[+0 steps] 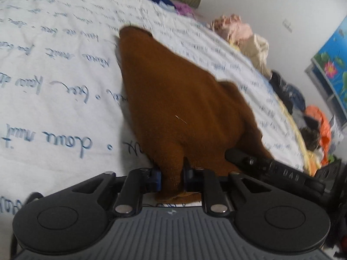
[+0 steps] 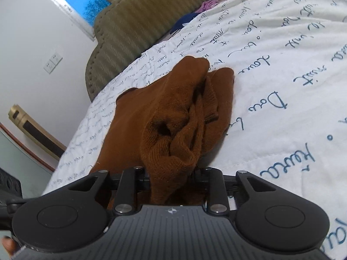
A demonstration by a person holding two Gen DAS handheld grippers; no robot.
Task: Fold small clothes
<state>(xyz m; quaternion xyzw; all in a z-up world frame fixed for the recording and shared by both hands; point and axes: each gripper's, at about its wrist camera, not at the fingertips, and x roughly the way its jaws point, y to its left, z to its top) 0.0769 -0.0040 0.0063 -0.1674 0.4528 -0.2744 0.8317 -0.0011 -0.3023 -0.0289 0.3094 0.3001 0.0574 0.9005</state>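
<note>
Where each gripper [image 1: 171, 181] [image 2: 173, 182] clamps it, brown knit [image 1: 173, 99] hides the pads.

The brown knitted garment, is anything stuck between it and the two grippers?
Nothing visible is. The brown knitted garment already sits right between the jaws of the left gripper, and a bunched part of it is pinched in the right gripper. Only the white bedsheet with blue writing lies beneath it.

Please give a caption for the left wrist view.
Left claw shut on a brown knitted garment lying across a script-printed bedsheet.
</note>
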